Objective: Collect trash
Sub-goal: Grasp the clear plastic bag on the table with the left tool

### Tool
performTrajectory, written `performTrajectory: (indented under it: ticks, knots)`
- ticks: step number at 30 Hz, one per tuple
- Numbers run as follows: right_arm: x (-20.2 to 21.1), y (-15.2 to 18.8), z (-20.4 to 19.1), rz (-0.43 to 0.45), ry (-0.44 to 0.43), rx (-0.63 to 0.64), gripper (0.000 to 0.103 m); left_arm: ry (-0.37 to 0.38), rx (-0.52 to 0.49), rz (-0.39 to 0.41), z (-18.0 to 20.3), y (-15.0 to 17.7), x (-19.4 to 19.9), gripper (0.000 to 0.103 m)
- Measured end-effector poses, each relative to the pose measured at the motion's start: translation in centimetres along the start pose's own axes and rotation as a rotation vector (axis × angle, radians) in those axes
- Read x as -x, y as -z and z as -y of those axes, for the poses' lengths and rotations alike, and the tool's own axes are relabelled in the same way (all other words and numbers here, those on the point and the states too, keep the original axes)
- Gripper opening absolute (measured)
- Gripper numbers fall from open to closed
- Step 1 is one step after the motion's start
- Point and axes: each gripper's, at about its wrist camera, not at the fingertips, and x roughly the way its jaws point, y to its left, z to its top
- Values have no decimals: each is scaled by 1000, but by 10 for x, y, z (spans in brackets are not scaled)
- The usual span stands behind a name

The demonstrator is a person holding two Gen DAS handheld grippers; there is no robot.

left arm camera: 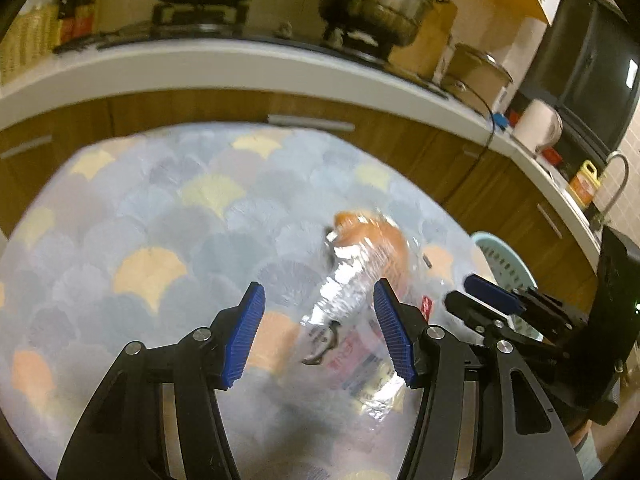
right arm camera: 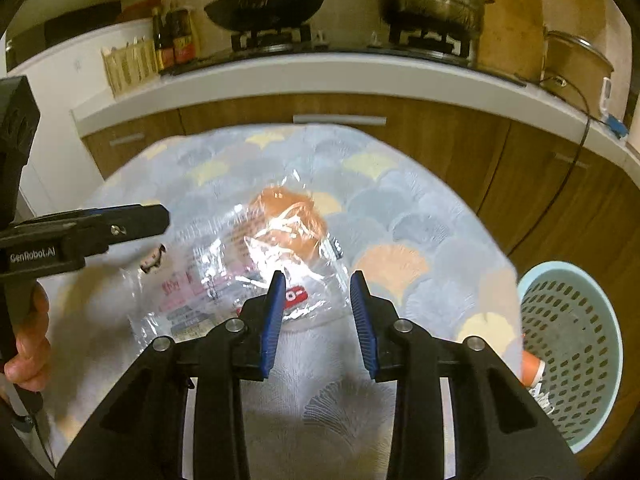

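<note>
Fingers of the left gripper (left arm camera: 318, 334) stand spread around a clear plastic wrapper (right arm camera: 256, 256); the right gripper (right arm camera: 318, 320), narrower, hovers unpinching over its near edge.

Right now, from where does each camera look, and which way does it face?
Left wrist: sits behind the left claw, faces down-forward at the clear crinkled plastic wrapper on the fan-patterned cloth; right claw enters.
Right wrist: sits behind the right claw, same facing; left claw and a hand show.
Shared: wrapper, cloth, pale blue perforated basket, stove counter.
</note>
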Motion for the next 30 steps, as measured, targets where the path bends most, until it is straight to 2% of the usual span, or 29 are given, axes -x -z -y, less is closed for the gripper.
performTrajectory:
  ticks: [6, 10, 12, 15, 18, 20, 21, 25, 30]
  knots:
    - [-15, 3, 0, -35, -10, -4, 28, 98, -68, -49, 18, 12, -8, 55]
    - [-15, 3, 2, -33, -14, -17, 28, 208, -146, -83, 36, 25, -2, 55]
    - [-14, 4, 6, -27, -23, -38, 28, 202, -180, -72, 42, 29, 0, 53]
    - [-12, 5, 15, -16, -35, -85, 28, 234, -162, -86, 42, 29, -5, 53]
    - [-10, 6, 24, -3, -47, -125, 28, 233, -131, -98, 39, 30, -15, 39]
    - [-8, 6, 28, 9, -51, -147, 28, 227, -115, -119, 38, 30, -23, 16]
    - [-7, 6, 29, 12, -50, -156, 28, 221, -111, -128, 38, 30, -26, 12]
    - [-7, 6, 32, 16, -44, -166, 28, 211, -107, -145, 44, 33, -36, 11]
    - [-5, 7, 35, 22, -55, -184, 28, 265, -90, -144, 53, 32, -38, 11]
